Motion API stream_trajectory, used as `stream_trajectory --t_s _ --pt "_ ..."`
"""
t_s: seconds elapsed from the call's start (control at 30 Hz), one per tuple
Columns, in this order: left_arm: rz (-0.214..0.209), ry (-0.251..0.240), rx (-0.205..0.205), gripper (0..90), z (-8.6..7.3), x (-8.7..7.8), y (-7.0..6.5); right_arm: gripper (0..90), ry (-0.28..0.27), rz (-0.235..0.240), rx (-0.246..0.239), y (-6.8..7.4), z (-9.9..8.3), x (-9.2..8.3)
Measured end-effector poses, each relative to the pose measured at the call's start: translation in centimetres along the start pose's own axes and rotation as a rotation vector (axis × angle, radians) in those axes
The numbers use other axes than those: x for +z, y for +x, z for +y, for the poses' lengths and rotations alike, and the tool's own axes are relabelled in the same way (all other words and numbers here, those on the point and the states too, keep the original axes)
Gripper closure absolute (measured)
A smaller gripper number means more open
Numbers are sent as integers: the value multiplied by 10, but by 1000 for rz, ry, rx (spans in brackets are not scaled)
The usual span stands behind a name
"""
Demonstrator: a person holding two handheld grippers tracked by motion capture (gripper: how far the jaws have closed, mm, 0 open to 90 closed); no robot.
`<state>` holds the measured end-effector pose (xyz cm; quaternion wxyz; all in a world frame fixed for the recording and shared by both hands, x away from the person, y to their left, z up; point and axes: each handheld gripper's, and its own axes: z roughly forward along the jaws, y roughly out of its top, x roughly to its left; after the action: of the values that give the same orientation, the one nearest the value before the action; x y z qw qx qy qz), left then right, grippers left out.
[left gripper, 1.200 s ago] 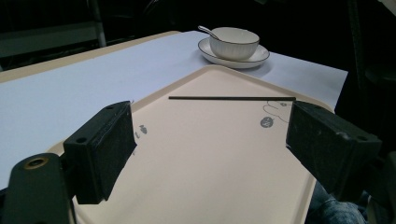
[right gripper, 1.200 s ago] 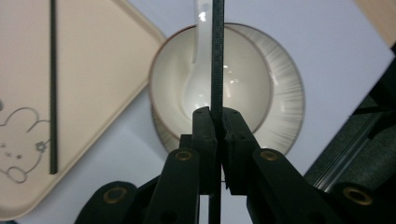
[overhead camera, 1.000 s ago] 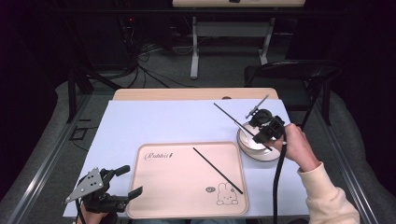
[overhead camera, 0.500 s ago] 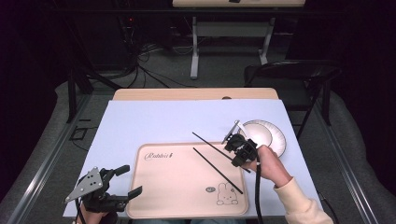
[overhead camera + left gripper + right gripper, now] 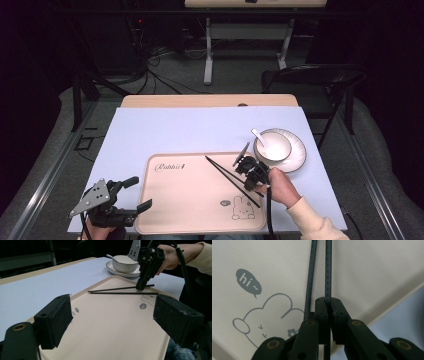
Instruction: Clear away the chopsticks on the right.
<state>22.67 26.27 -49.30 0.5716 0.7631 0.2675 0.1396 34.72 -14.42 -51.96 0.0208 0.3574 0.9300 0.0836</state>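
My right gripper point(image 5: 247, 181) points down at the beige rabbit tray point(image 5: 190, 210) and is shut on a black chopstick point(image 5: 328, 267). That chopstick point(image 5: 223, 168) lies low over the tray, close beside a second black chopstick point(image 5: 254, 201) that rests flat on it. In the left gripper view the held chopstick point(image 5: 112, 289) is the farther one, the loose chopstick point(image 5: 125, 293) the nearer, with the right gripper point(image 5: 140, 287) standing upright on them. My left gripper point(image 5: 139, 193) rests at the tray's near left corner, jaws wide open with nothing between them point(image 5: 112, 317).
A white bowl point(image 5: 272, 146) with a spoon point(image 5: 257, 135) sits on a saucer point(image 5: 298, 150) just right of the tray, behind my right hand. A pale blue mat point(image 5: 200, 130) covers the table. A black chair point(image 5: 310, 80) stands past the far right corner.
My right gripper has come down and to the left from above the bowl to the tray, bringing its chopstick next to the one lying there. The left gripper has stayed put.
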Motion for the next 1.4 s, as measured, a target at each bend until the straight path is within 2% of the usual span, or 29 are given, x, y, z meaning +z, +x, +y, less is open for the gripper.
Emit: stream_trajectory --t_s 0.03,0.07,0.13,0.2,0.23,0.33,0.4,0.43,0.53,0.6,0.67,0.83,0.87,0.93,1.03,1.1,1.13,1.27,1.3,1.37,1.4 --pt "3 -10 -1 154 0 1 0 846 0 -4 1 1 1 1" --pt "24 -18 -3 154 -1 1 -1 845 4 3 9 2 1 2" --pt "24 -18 -3 154 -1 1 -1 838 -3 0 -2 2 2 4" --pt "24 -19 -3 154 -1 1 -1 825 -5 10 10 2 3 3" --pt "24 -18 -3 154 -1 1 -1 768 -9 1 -5 2 2 4" --pt "18 -15 0 154 -1 1 -1 744 -18 -5 -13 2 1 4" --pt "12 -18 0 154 -1 1 -1 651 -58 -15 -9 1 -1 0" --pt "27 -19 -3 154 -1 1 -1 614 -61 -14 -22 0 -1 -1" --pt "22 -12 1 154 0 1 -1 464 -103 -32 -28 -1 -5 -8" --pt "23 -14 -2 154 -1 1 -1 379 -153 -48 -38 -3 -9 -14" --pt "26 -17 -2 154 -1 1 -2 365 -203 -64 -54 -4 -14 -21" --pt "22 -12 -1 154 0 1 -1 181 -358 -90 -98 -7 -32 -34" --pt "30 -18 -3 154 -1 1 -2 146 -388 -96 -87 -6 -37 -36" --pt "24 -16 -1 154 -1 2 -2 119 -452 -101 -96 -6 -48 -43" --pt "25 -13 2 154 0 2 -2 51 -550 -132 -92 -5 -69 -53" --pt "26 -15 -2 154 -1 2 -1 0 -588 -147 -86 -6 -79 -58" --pt "26 -14 -2 154 -1 2 -1 0 -636 -166 -79 -6 -89 -61" --pt "26 -14 -1 154 -1 2 -1 0 -727 -196 -59 -4 -117 -70" --pt "26 -14 -1 154 -1 2 -1 0 -761 -207 -55 -2 -129 -71" --pt "20 -15 1 154 0 2 -1 0 -770 -207 -50 -2 -134 -71" --pt "12 -4 4 154 0 2 -1 0 -777 -189 -53 -1 -141 -70"
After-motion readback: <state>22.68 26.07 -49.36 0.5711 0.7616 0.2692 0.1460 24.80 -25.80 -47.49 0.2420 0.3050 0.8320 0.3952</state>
